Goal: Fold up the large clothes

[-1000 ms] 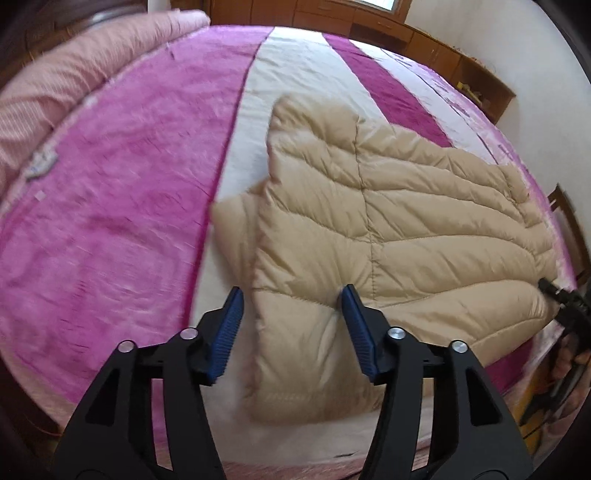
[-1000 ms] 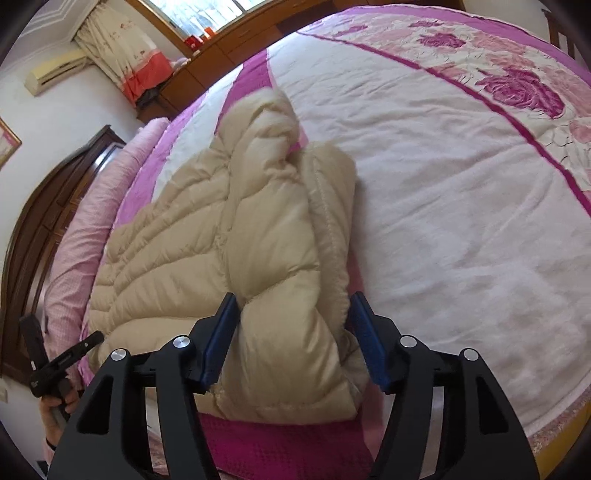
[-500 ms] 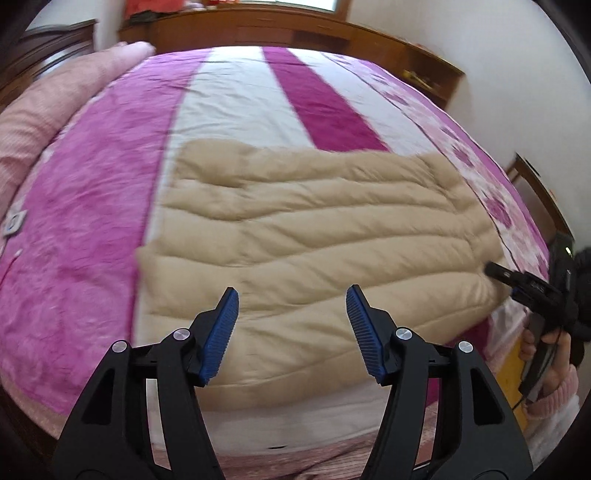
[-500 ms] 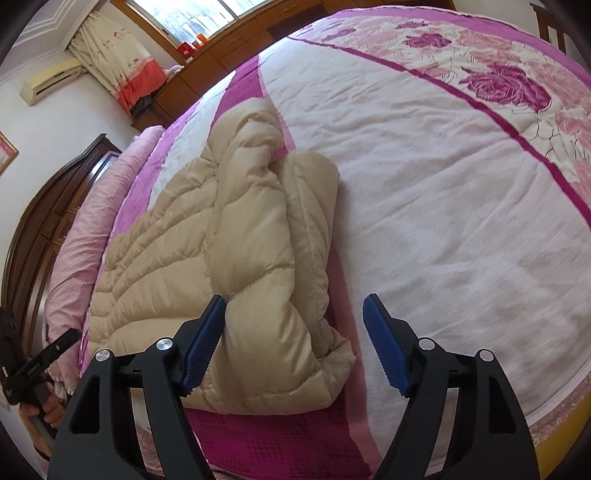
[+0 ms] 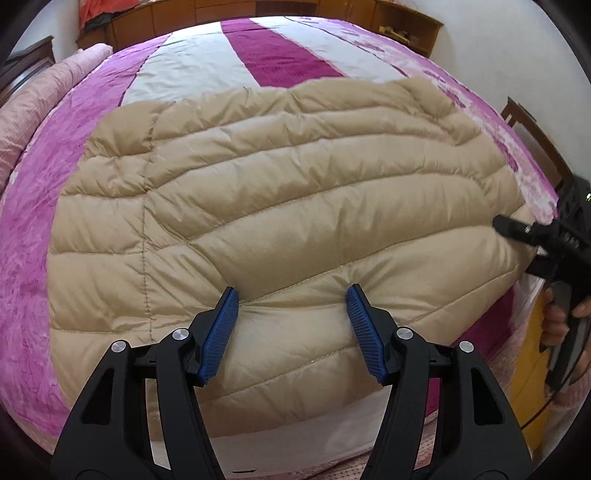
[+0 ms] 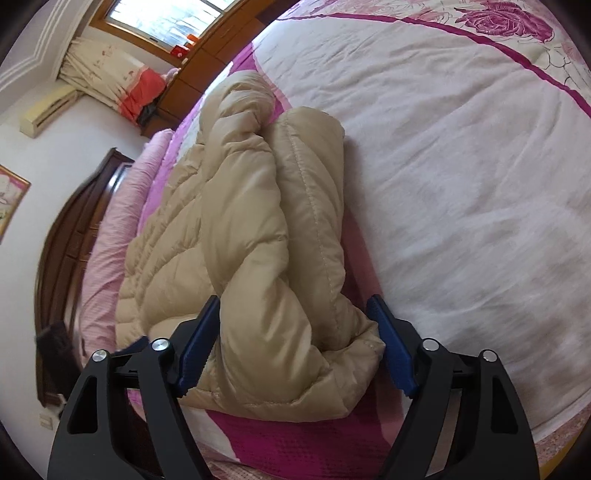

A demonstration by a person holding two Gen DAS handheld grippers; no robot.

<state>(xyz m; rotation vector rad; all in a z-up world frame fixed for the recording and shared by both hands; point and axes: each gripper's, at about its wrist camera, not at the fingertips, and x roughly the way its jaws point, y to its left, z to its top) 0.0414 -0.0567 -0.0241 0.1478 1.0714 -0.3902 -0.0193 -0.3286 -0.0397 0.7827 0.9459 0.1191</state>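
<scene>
A beige quilted puffer jacket (image 5: 295,184) lies folded lengthwise across the striped bed quilt (image 5: 280,59). My left gripper (image 5: 291,295) is open; its blue fingertips (image 5: 231,299) dig into the jacket's near edge, and fabric bulges between them. At the right of that view a finger (image 5: 517,228) of the right gripper touches the jacket's end, with a hand (image 5: 557,321) on its grip. In the right wrist view the bunched jacket end (image 6: 280,295) fills my right gripper (image 6: 295,321). Its jaws are closing, and the fabric brushes both pads without being squeezed.
The bed's near edge runs just below both grippers. A pink bolster (image 5: 44,99) lies along the dark wooden headboard (image 6: 70,229). Wooden cabinets (image 5: 332,11) line the far wall, and a chair (image 5: 532,129) stands at the right. White quilt (image 6: 461,166) spreads beyond the jacket.
The left gripper swept along the jacket from its sleeve end to the middle of the long edge and came down onto it. The right gripper let go of the jacket end and now narrows again.
</scene>
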